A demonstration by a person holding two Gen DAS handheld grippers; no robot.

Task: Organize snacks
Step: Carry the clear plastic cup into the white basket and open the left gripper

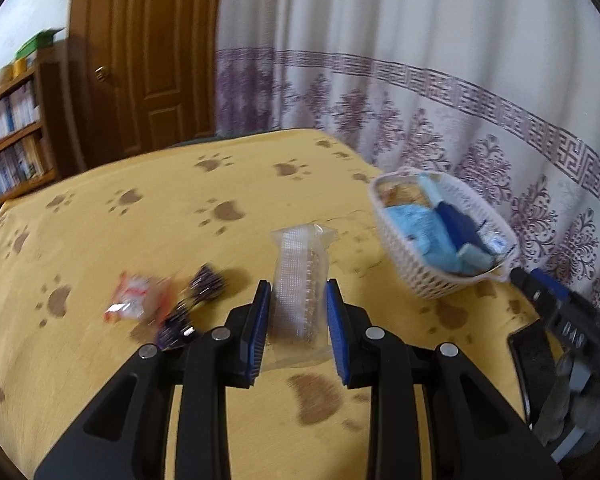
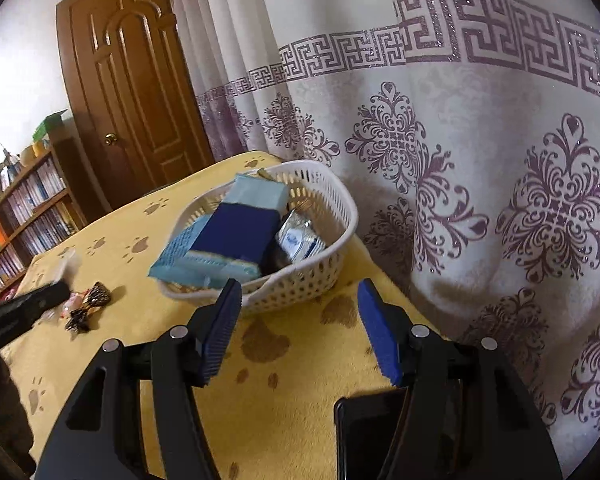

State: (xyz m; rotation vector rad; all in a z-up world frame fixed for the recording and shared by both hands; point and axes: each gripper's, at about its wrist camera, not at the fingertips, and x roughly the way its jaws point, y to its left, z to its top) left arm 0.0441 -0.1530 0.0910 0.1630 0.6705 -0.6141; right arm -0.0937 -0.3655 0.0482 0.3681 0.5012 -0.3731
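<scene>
Left wrist view: a clear snack packet (image 1: 298,280) is clamped between the blue pads of the left gripper (image 1: 298,300), above the yellow tablecloth (image 1: 140,220). Right wrist view: the right gripper (image 2: 300,300) is seen partly open and empty, just before the white basket (image 2: 340,208).

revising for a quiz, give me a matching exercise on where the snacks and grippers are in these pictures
Things:
1. clear packet
2. dark blue packet
3. orange-and-white packet
4. right gripper

Places or states:
a. lying in the white basket
b. open, holding nothing
c. clamped in the left gripper
d. loose on the yellow cloth

Pairs: 1-c, 2-a, 3-d, 4-b
</scene>
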